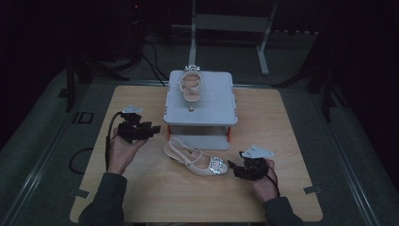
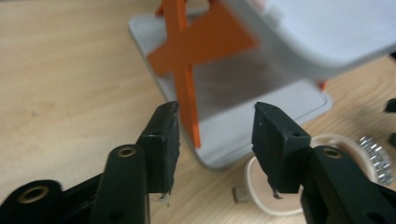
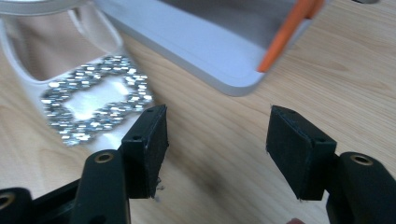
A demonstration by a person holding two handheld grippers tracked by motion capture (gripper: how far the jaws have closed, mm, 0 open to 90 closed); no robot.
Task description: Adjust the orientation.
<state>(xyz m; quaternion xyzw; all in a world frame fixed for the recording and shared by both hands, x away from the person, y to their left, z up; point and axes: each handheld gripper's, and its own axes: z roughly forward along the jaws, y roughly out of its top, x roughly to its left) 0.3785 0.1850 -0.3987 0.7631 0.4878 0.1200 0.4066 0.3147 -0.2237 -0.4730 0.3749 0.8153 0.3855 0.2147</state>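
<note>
Two claws, left claw (image 1: pixel 153 128) and right claw (image 1: pixel 232 165), both spread and empty, flanking cream slingback shoe (image 1: pixel 195 160) with rhinestone buckle on pale wooden desk (image 1: pixel 141 197).

Dim high view, blurred close-ups

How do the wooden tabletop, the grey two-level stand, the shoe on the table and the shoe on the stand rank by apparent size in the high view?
1. wooden tabletop
2. grey two-level stand
3. shoe on the table
4. shoe on the stand; it lies farther from the camera, so the shoes' order is unsure.
</note>
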